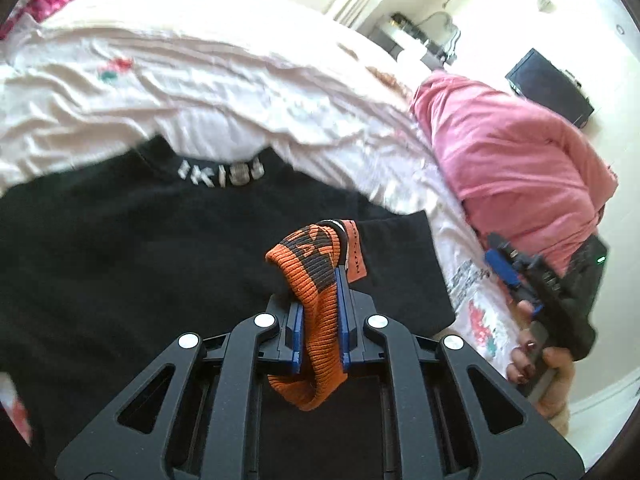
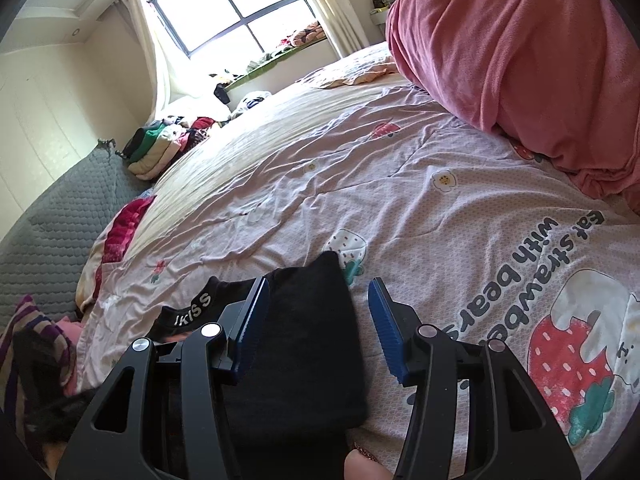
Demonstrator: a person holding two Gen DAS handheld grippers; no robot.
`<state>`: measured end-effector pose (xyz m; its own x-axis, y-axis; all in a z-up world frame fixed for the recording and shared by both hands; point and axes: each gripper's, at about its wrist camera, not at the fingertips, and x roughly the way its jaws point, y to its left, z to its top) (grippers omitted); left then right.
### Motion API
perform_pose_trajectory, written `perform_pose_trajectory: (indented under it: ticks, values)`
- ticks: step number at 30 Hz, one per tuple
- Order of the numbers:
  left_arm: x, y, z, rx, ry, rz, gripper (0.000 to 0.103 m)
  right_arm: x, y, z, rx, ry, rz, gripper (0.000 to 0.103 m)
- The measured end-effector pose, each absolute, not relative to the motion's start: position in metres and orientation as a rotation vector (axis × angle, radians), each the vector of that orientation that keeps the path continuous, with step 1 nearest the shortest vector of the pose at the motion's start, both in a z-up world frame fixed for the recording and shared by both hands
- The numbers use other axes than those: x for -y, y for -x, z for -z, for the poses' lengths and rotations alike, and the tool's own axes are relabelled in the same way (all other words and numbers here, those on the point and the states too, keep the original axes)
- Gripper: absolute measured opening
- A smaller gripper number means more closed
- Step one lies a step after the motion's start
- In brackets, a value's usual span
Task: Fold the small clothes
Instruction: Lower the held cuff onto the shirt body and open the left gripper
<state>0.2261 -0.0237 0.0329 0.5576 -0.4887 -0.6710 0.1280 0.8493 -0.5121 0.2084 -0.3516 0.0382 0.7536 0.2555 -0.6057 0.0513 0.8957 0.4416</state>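
An orange and black knitted sock [image 1: 304, 250] with a small orange tag hangs between the blue pads of my left gripper [image 1: 319, 292], which is shut on it just above a black garment [image 1: 160, 248]. That black garment [image 2: 304, 340], with "IKISS" in white letters on its band, lies flat on the bed. My right gripper [image 2: 319, 282] stands open over the garment's right part with nothing between its pads. In the left wrist view the right gripper [image 1: 516, 280] appears at the right, held by a hand.
The pink strawberry-print bed cover [image 2: 360, 160] spreads out ahead. A bulky pink blanket [image 2: 520, 60] is heaped at the right. A pile of folded clothes [image 2: 160, 144] sits far left near the window, beside a grey quilt [image 2: 52, 232]. A striped garment [image 2: 28, 328] lies at the left edge.
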Motion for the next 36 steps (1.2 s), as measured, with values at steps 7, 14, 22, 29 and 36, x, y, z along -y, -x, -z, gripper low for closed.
perform_pose_trajectory:
  ticks: [7, 14, 22, 29, 36]
  values:
    - [-0.014, -0.214, -0.06, -0.847, 0.443, 0.328, 0.006, 0.345, -0.21, -0.037, -0.721, -0.437, -0.12, 0.051]
    - [-0.038, -0.208, -0.06, -0.851, 0.447, 0.282, 0.005, 0.338, -0.212, -0.033, -0.73, -0.413, -0.126, 0.051]
    - [-0.058, -0.199, -0.036, -0.889, 0.482, 0.25, 0.005, 0.326, -0.213, -0.028, -0.743, -0.366, -0.132, 0.051]
    - [-0.073, -0.198, -0.019, -0.903, 0.52, 0.227, 0.005, 0.31, -0.214, -0.022, -0.758, -0.308, -0.145, 0.051]
    - [-0.08, -0.197, -0.013, -0.921, 0.509, 0.169, 0.007, 0.294, -0.215, -0.015, -0.772, -0.252, -0.17, 0.052]
